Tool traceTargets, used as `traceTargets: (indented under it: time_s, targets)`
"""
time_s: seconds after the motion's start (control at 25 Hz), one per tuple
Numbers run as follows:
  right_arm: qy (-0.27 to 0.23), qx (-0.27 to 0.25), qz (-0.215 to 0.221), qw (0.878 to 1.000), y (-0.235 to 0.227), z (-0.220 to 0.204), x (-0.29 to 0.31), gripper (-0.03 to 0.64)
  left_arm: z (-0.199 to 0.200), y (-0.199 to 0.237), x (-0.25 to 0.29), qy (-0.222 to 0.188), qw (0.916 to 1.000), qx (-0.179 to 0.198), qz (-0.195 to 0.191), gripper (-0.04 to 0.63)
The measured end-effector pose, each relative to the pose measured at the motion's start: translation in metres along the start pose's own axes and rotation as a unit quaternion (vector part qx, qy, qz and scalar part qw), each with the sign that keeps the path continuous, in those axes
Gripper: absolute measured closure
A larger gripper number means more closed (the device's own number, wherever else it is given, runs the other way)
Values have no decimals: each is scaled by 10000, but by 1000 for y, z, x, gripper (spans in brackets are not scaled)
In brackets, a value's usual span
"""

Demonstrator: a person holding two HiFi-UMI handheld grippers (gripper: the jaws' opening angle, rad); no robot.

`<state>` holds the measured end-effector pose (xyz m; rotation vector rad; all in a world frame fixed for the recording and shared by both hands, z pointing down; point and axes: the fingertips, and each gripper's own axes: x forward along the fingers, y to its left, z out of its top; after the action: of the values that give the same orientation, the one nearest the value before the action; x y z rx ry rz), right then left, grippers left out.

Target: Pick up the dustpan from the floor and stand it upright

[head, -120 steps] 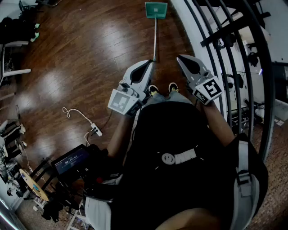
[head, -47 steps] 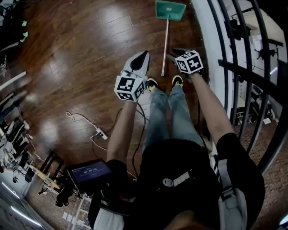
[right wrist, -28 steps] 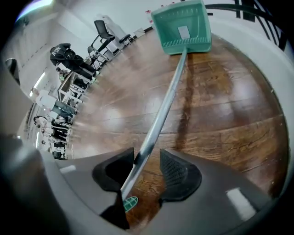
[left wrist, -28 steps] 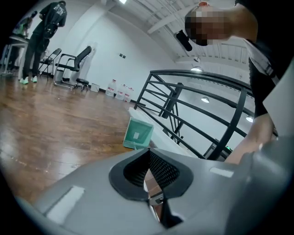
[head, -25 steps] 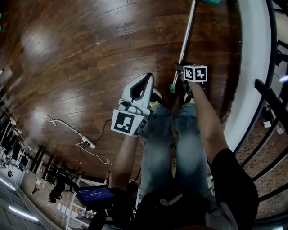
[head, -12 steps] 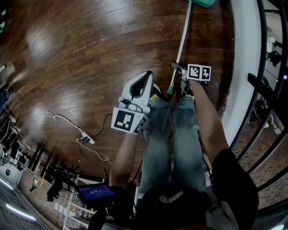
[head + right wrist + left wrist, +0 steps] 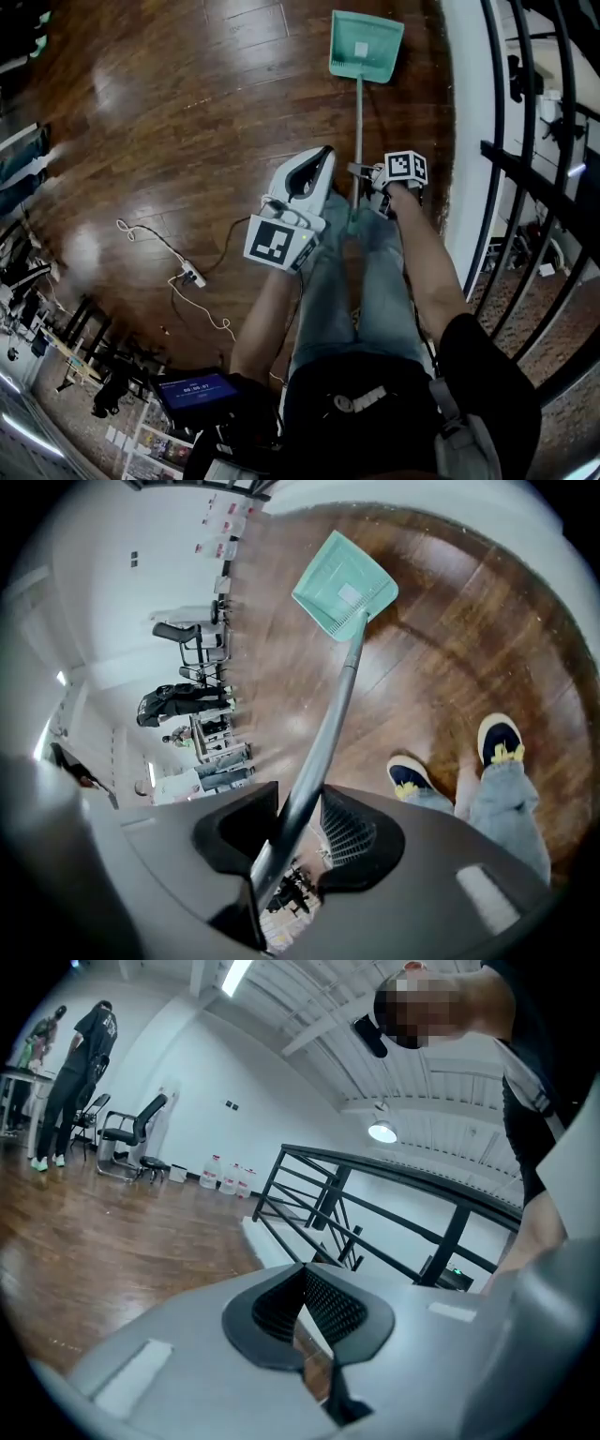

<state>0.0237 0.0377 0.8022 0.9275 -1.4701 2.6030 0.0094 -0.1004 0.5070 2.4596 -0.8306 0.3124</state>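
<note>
The right gripper clamps the dustpan near its handle end, jaws just eased slightly. The handle runs straight ahead, pan down at the floor. The left gripper, closed on nothing, hangs just beside.

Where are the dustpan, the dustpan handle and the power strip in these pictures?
dustpan (image 7: 366,45): head view, middle of the green scoop.
dustpan handle (image 7: 337,700): right gripper view, midway along the grey shaft.
power strip (image 7: 194,277): head view, on its white body.
</note>
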Motion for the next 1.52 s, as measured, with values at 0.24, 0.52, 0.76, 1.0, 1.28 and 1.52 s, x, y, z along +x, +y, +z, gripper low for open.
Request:
traceTargets:
  time_s: [0.24,0.52,0.76,1.0,1.28,1.52]
  targets:
    - [383,903,102,9951,2,-65,-20,458,18,-28,-13,-250,9995,154,-152,580]
    - [390,415,-148,9983,23,-67,-18,380,41,-30,-24,-381,9987,304,-124,580]
    - [294,-1096,-690,9911,55,-6,-14,260,64,-19,-25,-417,9984,383,-28,580]
    - [-869,-3133,-875,9416,109,62,-52,341,72,-25,-28,-396,9985,378,-77,580]
    - [-2116,-5068,-802,8318,215,92,-106,614,115,-12,-51,-670,9963,528,81,580]
    - [-2430,-6537,-313,7161,319,21,-163,614,147,-45,-83,-973,9920,804,9,580]
